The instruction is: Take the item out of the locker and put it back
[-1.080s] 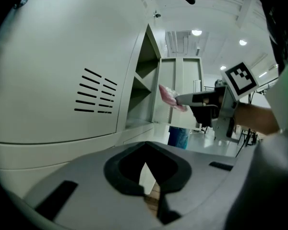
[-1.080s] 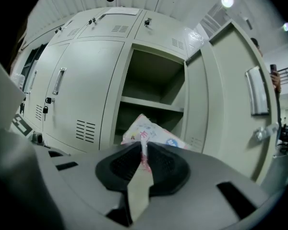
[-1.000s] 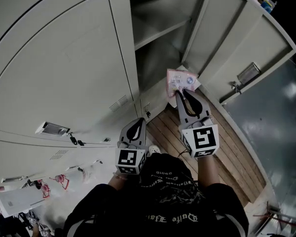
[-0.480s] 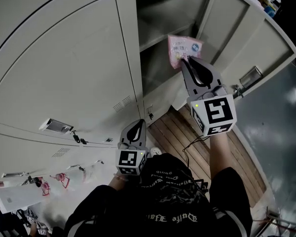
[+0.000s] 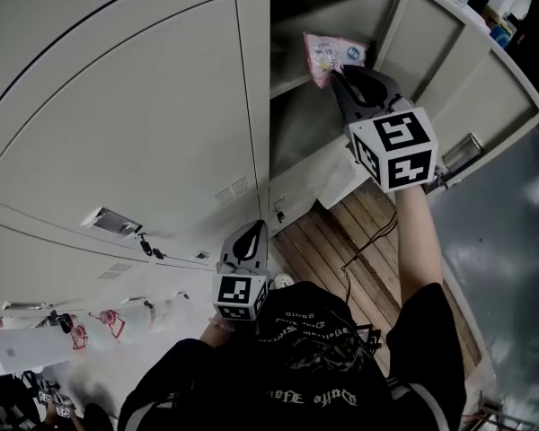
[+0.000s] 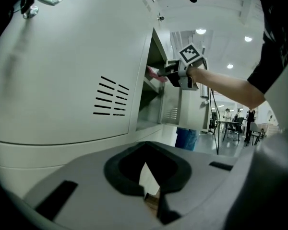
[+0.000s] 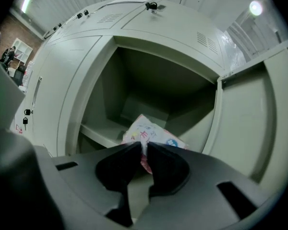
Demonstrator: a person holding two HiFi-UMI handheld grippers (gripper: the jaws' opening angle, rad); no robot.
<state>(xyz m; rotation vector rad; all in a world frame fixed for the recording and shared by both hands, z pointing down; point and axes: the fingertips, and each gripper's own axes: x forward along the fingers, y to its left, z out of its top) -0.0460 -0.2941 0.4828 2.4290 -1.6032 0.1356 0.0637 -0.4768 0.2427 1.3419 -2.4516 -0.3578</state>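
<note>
At 6 o'clock in the head view my left gripper [image 5: 249, 233] sits closed on nothing; at 1 o'clock my right gripper [image 5: 349, 74] is clamped on the lower edge of the pink packet [image 5: 331, 50], held at the mouth of the open locker [image 5: 162, 124], above its shelf [image 7: 98, 134]. I judge the packet light, soft and slick, likely to flop from an edge pinch, so a bite nearer its middle would be steadier. Its pinched edge hides behind the jaws, and its print is unreadable.

Wooden slat platform [image 5: 323, 259] underfoot; glossy grey floor [image 5: 512, 241] beside; bright round ceiling lights [image 6: 200, 31] overhead.
</note>
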